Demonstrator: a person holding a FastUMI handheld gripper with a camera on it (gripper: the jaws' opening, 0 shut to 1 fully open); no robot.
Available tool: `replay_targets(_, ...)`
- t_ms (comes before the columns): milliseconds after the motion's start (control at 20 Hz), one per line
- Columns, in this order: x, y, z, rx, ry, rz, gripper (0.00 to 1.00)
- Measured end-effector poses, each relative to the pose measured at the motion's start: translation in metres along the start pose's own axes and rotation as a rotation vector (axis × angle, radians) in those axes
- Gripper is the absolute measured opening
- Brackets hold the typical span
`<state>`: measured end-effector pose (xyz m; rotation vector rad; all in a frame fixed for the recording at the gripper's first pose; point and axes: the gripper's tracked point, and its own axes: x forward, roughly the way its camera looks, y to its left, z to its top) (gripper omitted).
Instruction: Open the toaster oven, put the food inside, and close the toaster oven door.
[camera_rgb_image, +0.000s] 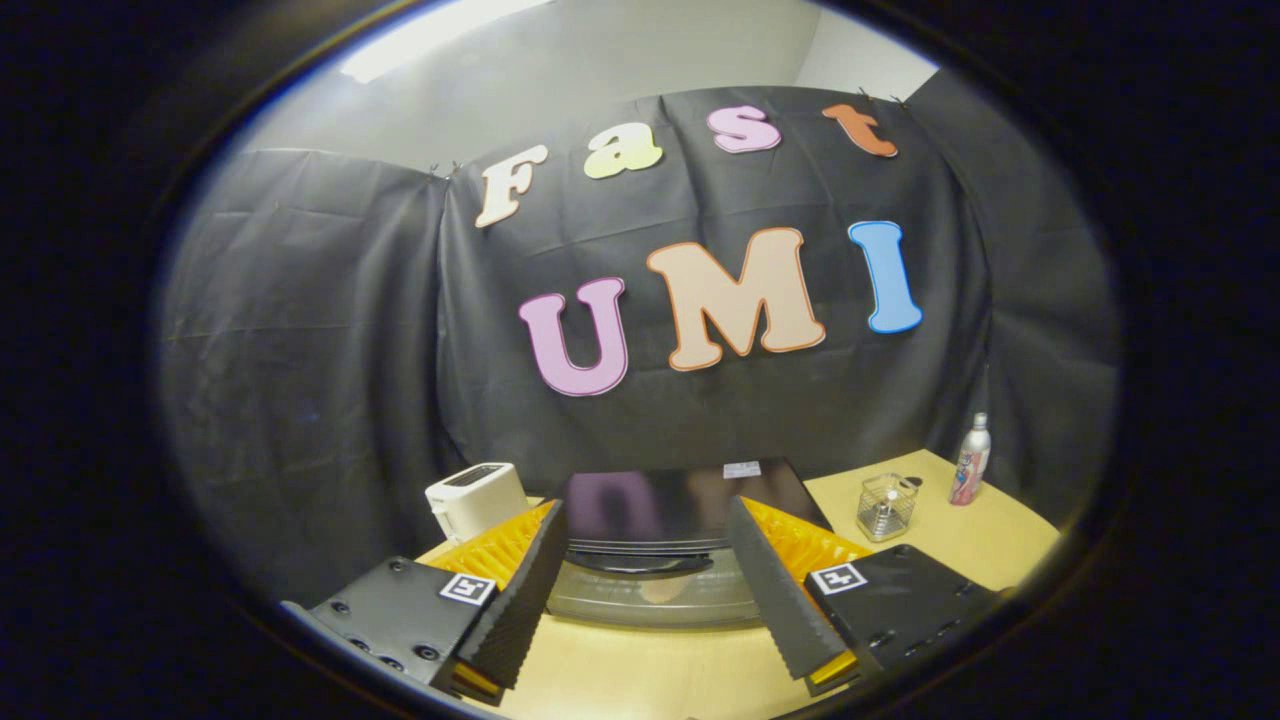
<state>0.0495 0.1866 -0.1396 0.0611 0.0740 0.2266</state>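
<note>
Ribbed black fingers (530, 590) spread wide before the glossy, closed toaster oven (665, 530).

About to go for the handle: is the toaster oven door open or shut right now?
Shut. The toaster oven door stands closed, its handle up beneath the top panel. The tongs are open and empty, just short of it.

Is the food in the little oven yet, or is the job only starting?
Only starting, it looks. The oven door looks shut, handle untouched, so nothing seems done. The tool is open and empty, its fingers either side of the door, just short of it. Left: open it, put food in, close it.
</note>
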Motion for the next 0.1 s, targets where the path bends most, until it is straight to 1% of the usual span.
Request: replay_targets(100,-0.0033,-0.0056,0.0032,-0.006,-0.003,-0.007,0.98)
